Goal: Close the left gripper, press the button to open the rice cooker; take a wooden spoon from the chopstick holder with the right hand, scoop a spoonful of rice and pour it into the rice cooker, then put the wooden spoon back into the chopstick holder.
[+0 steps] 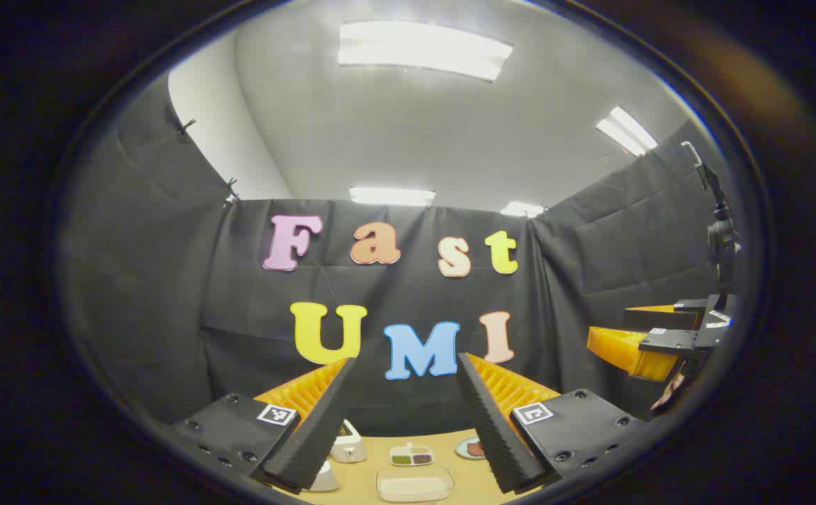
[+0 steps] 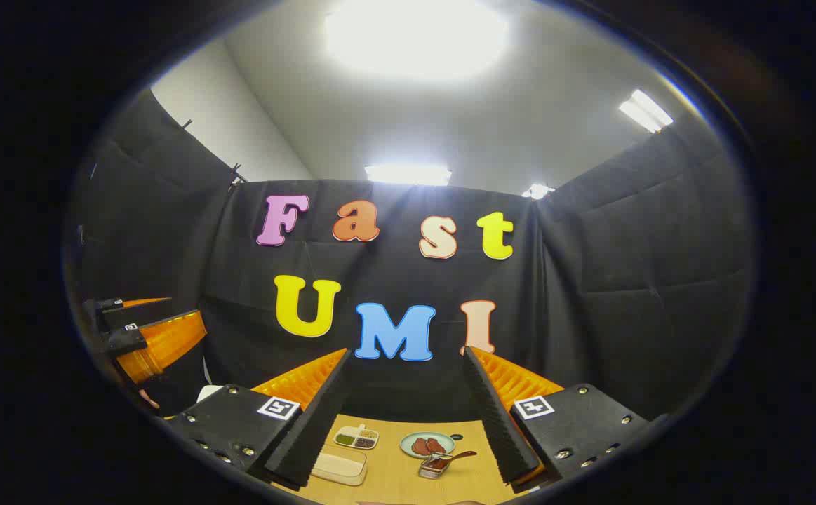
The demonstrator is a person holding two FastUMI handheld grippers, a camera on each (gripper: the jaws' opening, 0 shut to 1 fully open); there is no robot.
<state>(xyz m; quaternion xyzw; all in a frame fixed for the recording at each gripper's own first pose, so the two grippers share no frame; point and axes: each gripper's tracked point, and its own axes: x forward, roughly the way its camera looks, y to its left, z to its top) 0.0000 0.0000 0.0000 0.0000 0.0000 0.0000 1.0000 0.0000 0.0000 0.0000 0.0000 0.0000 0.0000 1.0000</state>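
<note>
Wooden spoon (image 2: 458,457) below open right claw (image 2: 405,372)

A tan wooden table (image 2: 393,477) carries a pale green plate (image 2: 408,444) of reddish-brown pieces, a white two-part dish (image 2: 356,439) holding green and dark brown grains, a clear tray (image 1: 415,484) of whitish rice, and a white rice cooker (image 1: 348,445), under a grey-white ceiling (image 1: 415,133).
</note>
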